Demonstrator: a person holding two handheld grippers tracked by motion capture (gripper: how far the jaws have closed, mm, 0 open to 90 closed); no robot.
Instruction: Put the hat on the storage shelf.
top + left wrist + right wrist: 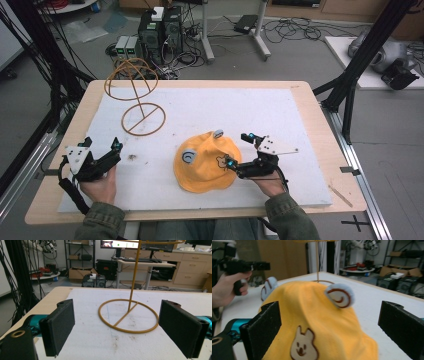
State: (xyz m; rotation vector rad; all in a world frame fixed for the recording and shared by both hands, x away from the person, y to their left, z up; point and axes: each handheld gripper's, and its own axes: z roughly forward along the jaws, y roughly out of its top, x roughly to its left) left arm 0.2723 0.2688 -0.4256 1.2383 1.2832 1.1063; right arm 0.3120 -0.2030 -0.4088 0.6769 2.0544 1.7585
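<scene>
A yellow hat (207, 162) with two blue ears and a small animal patch lies on the white foam sheet (200, 107) that covers the tabletop (305, 90), near the front edge and a little right of the middle. The right gripper (238, 149) sits at the hat's right side, its fingers (263, 330) spread wide and released, one at each side of the hat's near edge in the right gripper view, with the patch between them; whether either finger touches the cloth cannot be told. The left gripper (102, 147) rests at the near left of the foam sheet, well apart from the hat, held by a hand (100, 187) in a green sleeve. Its fingers (58, 326) are also released and wide apart, holding nothing. In the left gripper view they frame the round base of a yellow wire stand (128, 316), which stands upright at the far left of the sheet, apart from the hat.
</scene>
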